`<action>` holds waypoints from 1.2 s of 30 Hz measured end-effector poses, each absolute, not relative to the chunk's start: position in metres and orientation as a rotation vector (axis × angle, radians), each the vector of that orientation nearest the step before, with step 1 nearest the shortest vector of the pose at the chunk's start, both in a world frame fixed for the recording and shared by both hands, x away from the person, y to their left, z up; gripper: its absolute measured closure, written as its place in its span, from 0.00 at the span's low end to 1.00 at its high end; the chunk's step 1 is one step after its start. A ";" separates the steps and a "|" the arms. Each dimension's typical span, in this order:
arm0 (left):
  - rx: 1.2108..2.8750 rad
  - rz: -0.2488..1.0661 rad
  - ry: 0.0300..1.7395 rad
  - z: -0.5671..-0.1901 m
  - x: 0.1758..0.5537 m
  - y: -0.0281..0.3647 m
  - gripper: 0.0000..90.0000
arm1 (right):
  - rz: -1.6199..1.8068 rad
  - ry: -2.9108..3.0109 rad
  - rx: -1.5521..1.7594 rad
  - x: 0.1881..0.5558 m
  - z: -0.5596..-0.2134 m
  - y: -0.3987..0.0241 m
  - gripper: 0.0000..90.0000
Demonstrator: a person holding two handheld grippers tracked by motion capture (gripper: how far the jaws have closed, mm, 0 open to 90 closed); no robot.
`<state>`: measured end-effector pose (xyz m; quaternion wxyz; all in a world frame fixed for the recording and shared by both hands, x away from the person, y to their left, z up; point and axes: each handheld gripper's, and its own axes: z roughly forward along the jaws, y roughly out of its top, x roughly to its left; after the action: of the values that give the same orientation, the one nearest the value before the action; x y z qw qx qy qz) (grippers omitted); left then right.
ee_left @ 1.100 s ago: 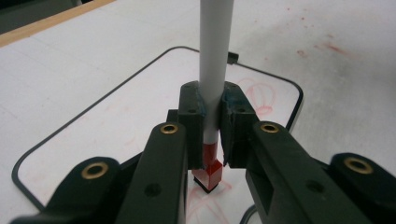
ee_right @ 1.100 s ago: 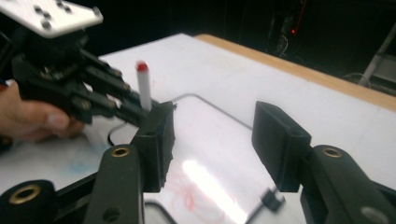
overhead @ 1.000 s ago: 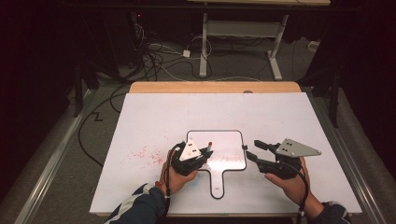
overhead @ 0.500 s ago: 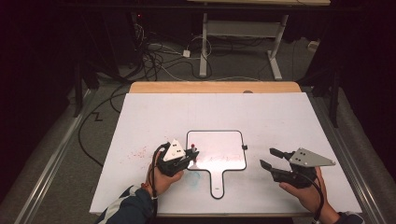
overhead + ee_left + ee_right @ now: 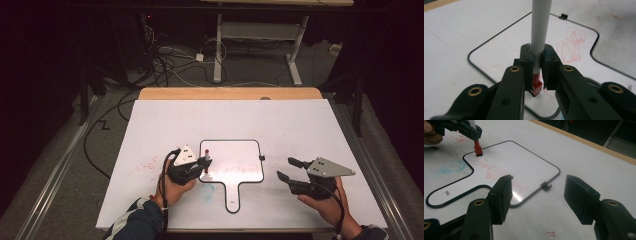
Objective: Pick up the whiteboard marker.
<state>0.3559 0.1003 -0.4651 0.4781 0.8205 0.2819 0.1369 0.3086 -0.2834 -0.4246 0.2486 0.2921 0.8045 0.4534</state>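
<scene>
Risk: the marker (image 5: pixel 539 37) stands upright, pinched only near its red end (image 5: pixel 477 150); judged likely to twist or slide in the grip if pressed hard on the board, smearing the red scribble (image 5: pixel 499 173). The small whiteboard (image 5: pixel 235 165) lies unheld at lower centre of the high view on the bench (image 5: pixel 300 125) and could skid.

Left tongs (image 5: pixel 202 165): pressed tight on the marker, at the board's left edge; red end at or just above the surface, contact uncertain.

Right tongs (image 5: pixel 289 169): spread wide, holding nothing, lower right, apart from the board.
</scene>
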 end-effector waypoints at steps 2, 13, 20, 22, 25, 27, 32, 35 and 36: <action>2.002 0.322 0.666 -0.466 0.359 0.091 0.88 | 1.232 2.195 0.792 0.309 -0.425 -0.282 0.45; 2.019 0.283 0.585 -0.466 0.361 0.063 0.88 | 1.239 2.196 0.783 0.306 -0.427 -0.285 0.44; 2.053 0.334 0.511 -0.467 0.350 0.091 0.88 | 1.247 2.188 0.745 0.302 -0.425 -0.285 0.44; 2.046 0.341 0.539 -0.468 0.349 0.102 0.88 | 1.237 2.193 0.730 0.302 -0.425 -0.283 0.44; 2.025 0.335 0.558 -0.470 0.347 0.115 0.88 | 1.240 2.203 0.711 0.303 -0.425 -0.280 0.44; 2.016 0.331 0.570 -0.471 0.345 0.121 0.88 | 1.235 2.206 0.695 0.303 -0.425 -0.278 0.43; 1.998 0.309 0.573 -0.473 0.343 0.127 0.88 | 1.231 2.205 0.684 0.303 -0.425 -0.277 0.43; 2.002 0.314 0.569 -0.472 0.343 0.127 0.88 | 1.228 2.206 0.679 0.303 -0.425 -0.277 0.43; 2.003 0.314 0.566 -0.473 0.343 0.129 0.88 | 1.223 2.209 0.676 0.303 -0.425 -0.276 0.43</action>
<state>0.3426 0.1287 -0.4727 0.4956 0.8265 0.2336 0.1296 0.3026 -0.2760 -0.4248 0.2605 0.2498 0.8159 0.4517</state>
